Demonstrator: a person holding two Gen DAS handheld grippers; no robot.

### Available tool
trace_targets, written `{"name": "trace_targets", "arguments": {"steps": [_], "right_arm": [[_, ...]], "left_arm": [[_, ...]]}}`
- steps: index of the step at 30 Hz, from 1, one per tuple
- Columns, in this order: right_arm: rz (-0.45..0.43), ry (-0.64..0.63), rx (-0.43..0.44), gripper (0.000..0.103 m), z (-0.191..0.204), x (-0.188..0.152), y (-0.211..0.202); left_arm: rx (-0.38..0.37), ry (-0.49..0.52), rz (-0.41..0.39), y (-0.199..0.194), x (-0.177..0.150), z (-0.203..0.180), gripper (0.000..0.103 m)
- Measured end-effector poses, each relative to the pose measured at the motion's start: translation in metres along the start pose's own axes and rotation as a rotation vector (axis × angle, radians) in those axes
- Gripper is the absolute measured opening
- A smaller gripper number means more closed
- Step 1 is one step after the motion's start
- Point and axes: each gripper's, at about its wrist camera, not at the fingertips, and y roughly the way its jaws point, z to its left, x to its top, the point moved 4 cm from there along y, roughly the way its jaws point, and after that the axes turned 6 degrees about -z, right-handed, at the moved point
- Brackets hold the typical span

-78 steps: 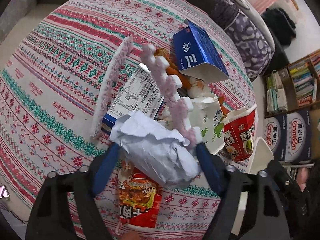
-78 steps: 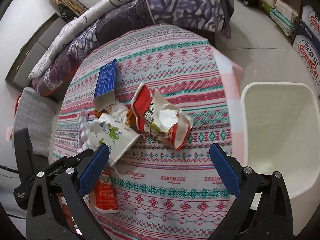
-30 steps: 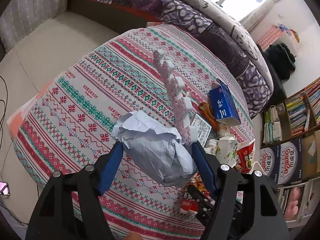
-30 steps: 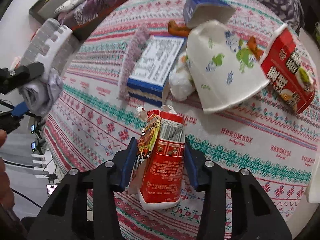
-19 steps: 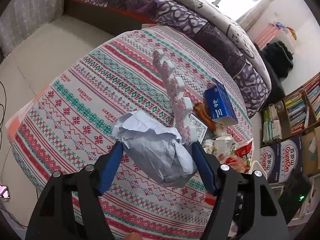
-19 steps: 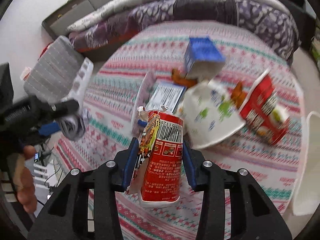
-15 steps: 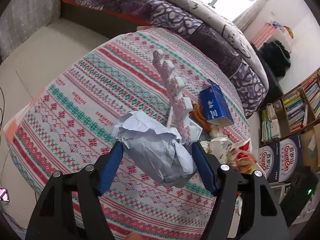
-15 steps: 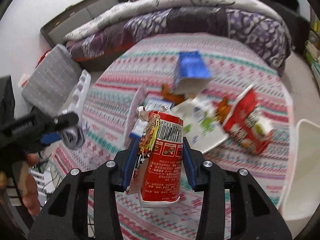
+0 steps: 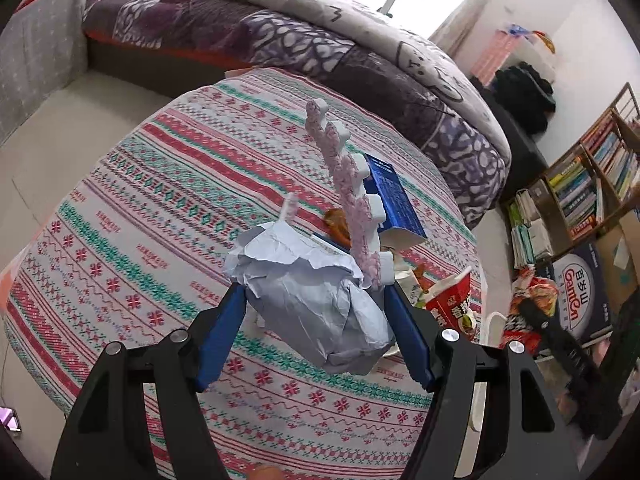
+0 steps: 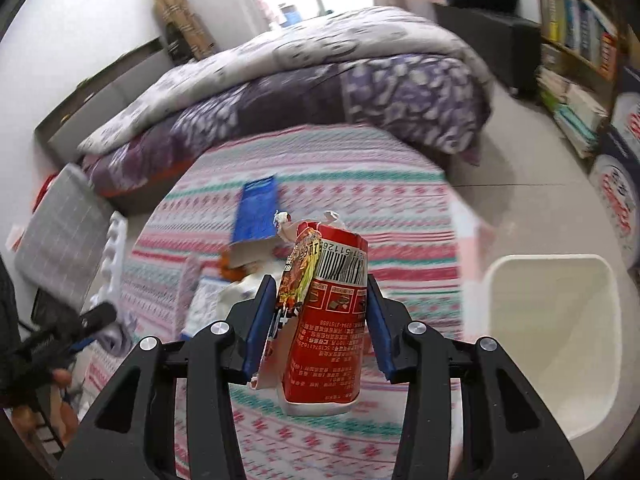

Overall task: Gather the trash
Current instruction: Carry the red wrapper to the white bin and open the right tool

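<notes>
My left gripper [image 9: 316,304] is shut on a crumpled pale blue paper wad [image 9: 312,300] and a pink-and-white foam strip [image 9: 348,200], held above the patterned tablecloth [image 9: 160,208]. My right gripper [image 10: 320,312] is shut on a red snack carton [image 10: 328,320], lifted above the cloth, left of the white bin [image 10: 552,332]. On the table lie a blue box [image 9: 394,208], a red noodle cup [image 9: 452,296] and a white paper cup [image 9: 406,280]. The right gripper with its carton also shows in the left wrist view [image 9: 532,300].
A bed with a purple quilt [image 9: 320,48] runs behind the table. Bookshelves [image 9: 592,184] and printed boxes [image 9: 584,292] stand at the right. A grey cushion [image 10: 60,236] lies at the left. The blue box [image 10: 256,212] shows in the right wrist view.
My right gripper has closed on the red carton, lifted it off the table and swung right toward the white bin. My left gripper has risen and tilted, still holding the paper wad and foam strip.
</notes>
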Motion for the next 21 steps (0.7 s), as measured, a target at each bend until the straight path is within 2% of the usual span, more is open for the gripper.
{"name": "trace_targets", "arguments": {"steps": [11, 21], "right_arm": [[-0.025, 0.163, -0.140, 0.043, -0.086, 0.016, -0.018], [0.017, 0.302, -0.277, 0.044, -0.164, 0.011, -0.024]], "left_arm": [[-0.040, 0.043, -0.015, 0.008, -0.005, -0.031, 0.070], [-0.129, 0.160, -0.072, 0.009, -0.011, -0.086, 0.070]]}}
